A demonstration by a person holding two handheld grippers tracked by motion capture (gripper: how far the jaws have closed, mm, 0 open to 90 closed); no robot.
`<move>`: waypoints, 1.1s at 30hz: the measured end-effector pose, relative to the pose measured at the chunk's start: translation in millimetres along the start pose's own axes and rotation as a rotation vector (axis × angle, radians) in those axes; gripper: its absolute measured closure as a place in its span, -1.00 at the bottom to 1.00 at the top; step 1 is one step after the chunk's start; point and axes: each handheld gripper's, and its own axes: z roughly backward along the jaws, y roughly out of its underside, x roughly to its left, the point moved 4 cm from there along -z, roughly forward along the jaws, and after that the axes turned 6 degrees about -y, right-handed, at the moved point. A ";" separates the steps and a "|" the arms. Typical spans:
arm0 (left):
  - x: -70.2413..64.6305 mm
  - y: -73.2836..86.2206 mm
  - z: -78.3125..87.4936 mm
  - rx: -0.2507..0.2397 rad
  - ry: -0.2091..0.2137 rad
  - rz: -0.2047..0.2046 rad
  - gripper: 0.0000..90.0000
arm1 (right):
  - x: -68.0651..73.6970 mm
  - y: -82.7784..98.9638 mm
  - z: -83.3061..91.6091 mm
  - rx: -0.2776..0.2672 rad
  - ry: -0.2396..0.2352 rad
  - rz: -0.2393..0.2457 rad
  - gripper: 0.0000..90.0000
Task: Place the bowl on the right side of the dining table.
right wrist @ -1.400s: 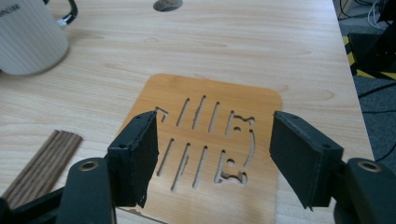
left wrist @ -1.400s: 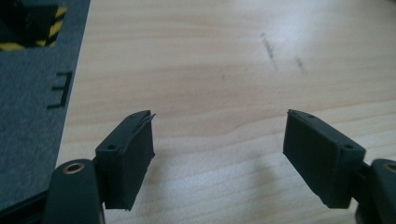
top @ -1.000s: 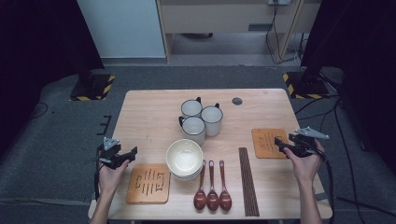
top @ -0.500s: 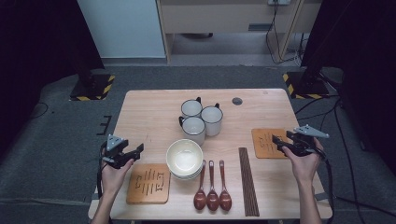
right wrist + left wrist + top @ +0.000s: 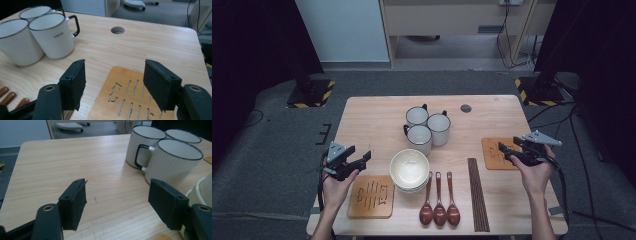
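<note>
Both hands have lifted a little since a second ago, and the left tool [image 5: 362,161] has edged toward the bowls [image 5: 410,170]; nothing on the desk [image 5: 372,117] has shifted. The left tool's jaws have been closing slightly yet stand wide with nothing between them. The right tool [image 5: 507,152] is also wide and empty.

In the left gripper view the bowls are cut off at the right edge, half hidden behind the right jaw, and the rear mug is partly screened by the two mugs [image 5: 172,162] in front. In the right gripper view the spoons [image 5: 10,97] show as handle tips only.

The left mat [image 5: 371,196] lies just below and right of the left tool; the right mat [image 5: 494,150] sits under the right tool's jaws. Chopsticks [image 5: 477,195] lie between the spoons and the right hand [image 5: 534,175].
</note>
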 end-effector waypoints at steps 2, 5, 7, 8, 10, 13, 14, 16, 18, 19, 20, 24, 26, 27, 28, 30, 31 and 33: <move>-3.5 -2.2 1.3 -0.009 0.009 -0.003 -0.29 | 4.3 -3.8 0.8 -0.008 -0.010 0.017 -0.20; -8.8 -4.9 3.2 -0.018 0.023 -0.011 -0.28 | 12.7 -9.5 2.4 -0.022 -0.029 0.029 -0.20; -12.0 -6.6 4.5 -0.019 0.031 -0.015 -0.27 | 18.7 -13.2 3.2 -0.032 -0.041 0.043 -0.19; -13.7 -7.5 5.1 -0.021 0.035 -0.016 -0.25 | 21.3 -14.7 3.5 -0.034 -0.051 0.049 -0.19; -16.8 -9.5 6.7 -0.028 0.042 -0.019 -0.24 | 26.8 -17.9 3.3 -0.036 -0.063 0.062 -0.19; -21.0 -13.1 9.2 -0.040 0.051 -0.020 -0.22 | 35.3 -21.6 3.1 -0.036 -0.080 0.079 -0.19; -22.2 -14.1 10.2 -0.042 0.056 -0.020 -0.22 | 38.3 -22.8 2.6 -0.042 -0.088 0.078 -0.19; -24.9 -16.3 12.0 -0.051 0.065 -0.014 -0.19 | 43.7 -24.9 1.9 -0.047 -0.105 0.083 -0.19; -27.4 -17.9 13.1 -0.055 0.073 -0.012 -0.17 | 48.6 -26.8 1.1 -0.045 -0.116 0.099 -0.19; -28.8 -18.5 13.6 -0.056 0.076 -0.011 -0.16 | 51.3 -28.0 0.6 -0.045 -0.121 0.102 -0.19; -30.3 -18.9 13.9 -0.056 0.079 -0.012 -0.15 | 55.4 -30.0 -0.1 -0.065 -0.137 0.105 -0.17; -36.3 -20.1 14.2 -0.057 0.098 -0.013 -0.15 | 61.7 -32.4 -1.1 -0.074 -0.162 0.104 -0.17; -39.4 -20.1 14.2 -0.054 0.108 -0.014 -0.14 | 65.8 -34.0 -2.1 -0.076 -0.176 0.108 -0.19; -41.1 -20.0 13.9 -0.053 0.112 -0.014 -0.14 | 68.2 -34.8 -2.9 -0.073 -0.180 0.109 -0.19; -42.7 -20.0 13.7 -0.052 0.116 -0.016 -0.13 | 70.2 -35.6 -3.8 -0.078 -0.187 0.116 -0.19; -45.9 -19.7 13.3 -0.051 0.124 -0.019 -0.13 | 74.4 -36.5 -5.6 -0.074 -0.197 0.120 -0.19; -47.5 -19.6 13.3 -0.050 0.127 -0.020 -0.13 | 76.2 -37.1 -6.3 -0.072 -0.198 0.126 -0.19; -50.3 -19.4 13.2 -0.050 0.133 -0.021 -0.13 | 79.9 -38.7 -7.7 -0.071 -0.207 0.131 -0.18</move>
